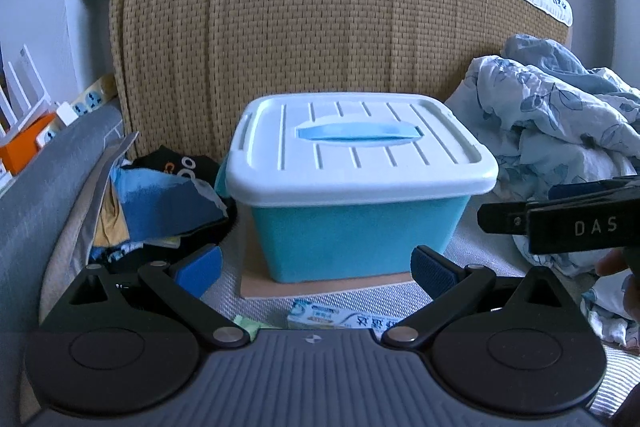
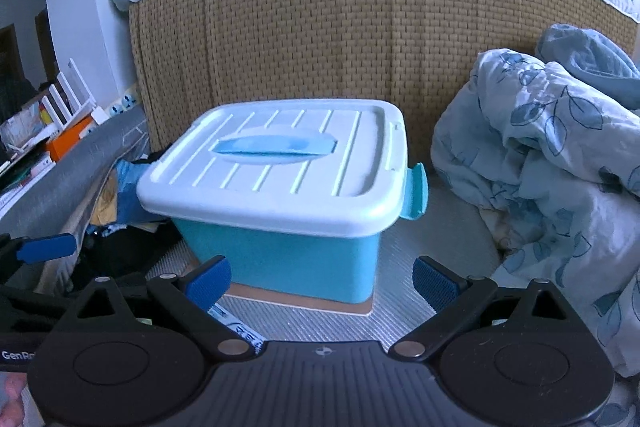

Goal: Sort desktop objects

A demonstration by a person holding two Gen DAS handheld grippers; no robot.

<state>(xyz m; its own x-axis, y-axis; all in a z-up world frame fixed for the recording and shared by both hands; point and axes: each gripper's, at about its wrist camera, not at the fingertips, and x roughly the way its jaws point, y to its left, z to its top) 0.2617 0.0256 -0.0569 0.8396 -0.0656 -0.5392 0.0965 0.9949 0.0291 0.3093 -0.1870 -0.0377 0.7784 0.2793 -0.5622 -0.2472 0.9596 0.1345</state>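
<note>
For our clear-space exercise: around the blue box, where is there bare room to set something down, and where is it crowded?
Bare mat lies right of the box, between it and the quilt; more mat shows in front of the board. Left of the box it is crowded with clothes. The lid is closed and bare. A carton lies near the open left claw.

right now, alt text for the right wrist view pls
A closed turquoise plastic storage box with a pale ribbed lid sits straight ahead of the open right gripper. A crumpled blue floral quilt lies to its right, a woven tan panel behind.
</note>
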